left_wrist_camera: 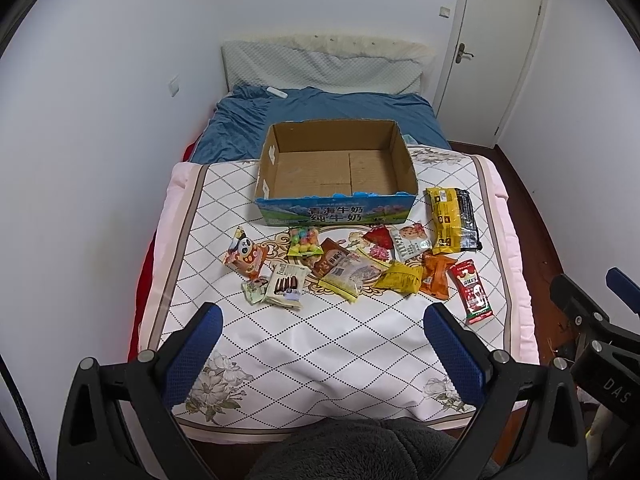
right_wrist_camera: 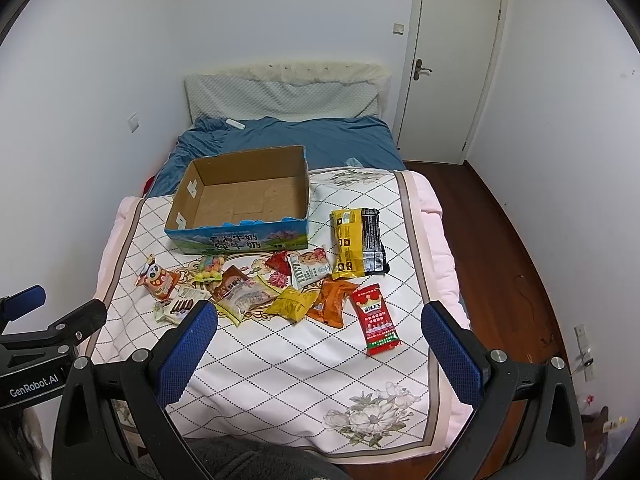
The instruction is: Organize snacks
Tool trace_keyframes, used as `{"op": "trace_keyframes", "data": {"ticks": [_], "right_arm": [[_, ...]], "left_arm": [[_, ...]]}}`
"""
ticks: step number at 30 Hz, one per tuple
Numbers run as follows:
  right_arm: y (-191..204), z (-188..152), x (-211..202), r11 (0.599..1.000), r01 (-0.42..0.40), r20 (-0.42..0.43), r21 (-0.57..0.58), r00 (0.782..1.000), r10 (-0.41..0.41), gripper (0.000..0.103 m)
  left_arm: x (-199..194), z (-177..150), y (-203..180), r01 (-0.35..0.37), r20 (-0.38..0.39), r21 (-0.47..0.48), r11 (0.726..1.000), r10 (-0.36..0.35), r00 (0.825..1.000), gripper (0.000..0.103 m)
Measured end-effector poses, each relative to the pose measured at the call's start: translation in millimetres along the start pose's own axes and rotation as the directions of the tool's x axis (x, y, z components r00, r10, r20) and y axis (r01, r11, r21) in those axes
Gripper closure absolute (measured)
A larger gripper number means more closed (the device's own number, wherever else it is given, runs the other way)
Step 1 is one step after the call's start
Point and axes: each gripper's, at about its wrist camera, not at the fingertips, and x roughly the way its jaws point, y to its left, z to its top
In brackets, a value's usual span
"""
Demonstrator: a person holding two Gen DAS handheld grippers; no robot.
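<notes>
An empty cardboard box point(left_wrist_camera: 336, 168) point(right_wrist_camera: 240, 200) with a blue printed front sits on the quilt. Several snack packets lie in front of it: a panda packet point(left_wrist_camera: 244, 254) point(right_wrist_camera: 157, 278), a yellow packet point(left_wrist_camera: 400, 276) point(right_wrist_camera: 292, 302), an orange packet point(left_wrist_camera: 436, 274) point(right_wrist_camera: 332, 300), a red packet point(left_wrist_camera: 472, 292) point(right_wrist_camera: 376, 318) and a large yellow-and-black pack point(left_wrist_camera: 452, 218) point(right_wrist_camera: 358, 242). My left gripper point(left_wrist_camera: 322, 322) hovers open over the quilt's near part, short of the snacks. My right gripper point(right_wrist_camera: 320, 320) is open too, with nothing between its fingers.
The white diamond-pattern quilt point(left_wrist_camera: 320, 344) point(right_wrist_camera: 304, 368) covers the bed's near half; a blue sheet point(left_wrist_camera: 320, 116) and pillow lie behind. A closed door point(right_wrist_camera: 452, 60) stands at the back right. Dark wood floor point(right_wrist_camera: 512, 248) runs along the bed's right side.
</notes>
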Motion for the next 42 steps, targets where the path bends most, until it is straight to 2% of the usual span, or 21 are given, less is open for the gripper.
{"op": "trace_keyframes", "data": {"ticks": [42], "right_arm": [[8,1,-8,1.0,-0.006,0.007,-0.008,1.0,0.006,0.0]], "left_arm": [[-8,-2,6,0.011,0.026,-0.008,1.0,-0.01,1.0,0.0]]}}
